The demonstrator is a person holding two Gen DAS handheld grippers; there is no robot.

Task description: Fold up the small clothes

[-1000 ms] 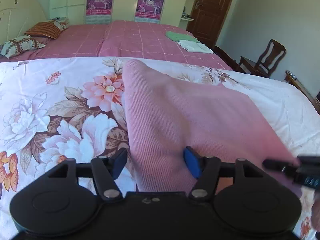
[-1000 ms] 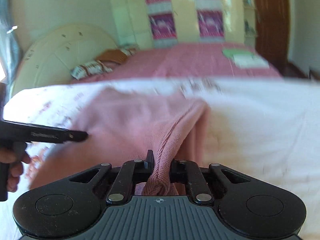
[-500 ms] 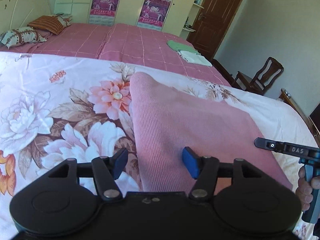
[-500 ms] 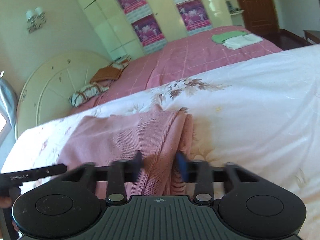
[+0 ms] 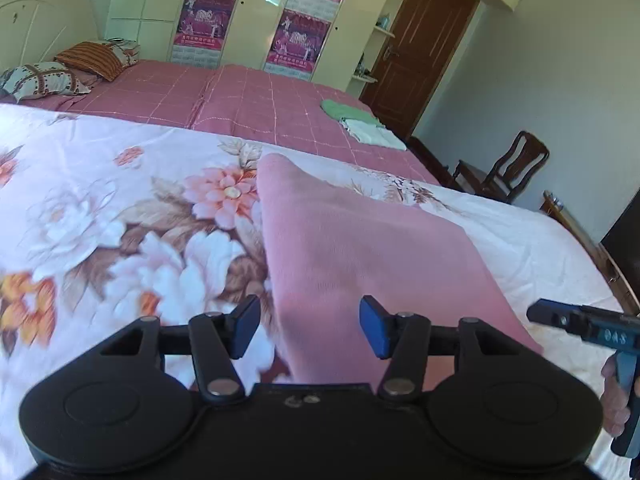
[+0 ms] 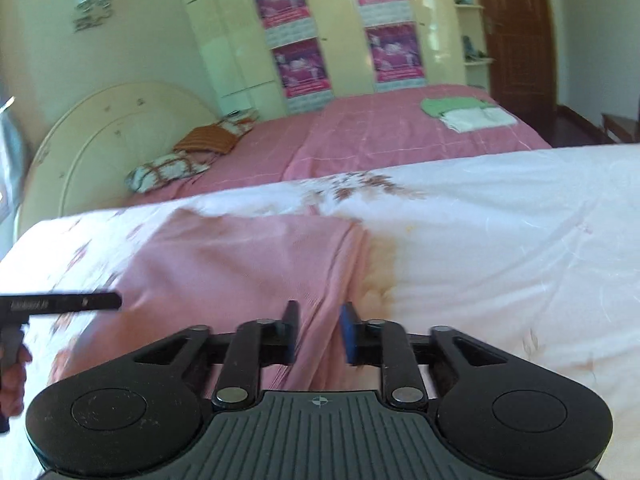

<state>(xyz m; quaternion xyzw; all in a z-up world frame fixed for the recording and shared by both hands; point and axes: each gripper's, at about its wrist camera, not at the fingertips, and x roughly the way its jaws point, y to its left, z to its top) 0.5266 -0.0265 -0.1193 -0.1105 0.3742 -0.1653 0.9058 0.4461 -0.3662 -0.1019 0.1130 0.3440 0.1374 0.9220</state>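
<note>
A pink knit garment lies folded flat on the floral bedspread. It also shows in the right wrist view, with its folded edge on the right. My left gripper is open and empty, above the garment's near left edge. My right gripper is open and empty, above the garment's near right edge. The right gripper's finger reaches in at the right of the left wrist view. The left gripper's finger shows at the left of the right wrist view.
A second bed with a pink checked cover stands behind, with pillows at its head and folded green and white clothes on it. A wooden chair and a door are at the right.
My right gripper let go of the garment's fold and opened; the fold now lies flat. Both grippers have drawn back and up from the garment.
</note>
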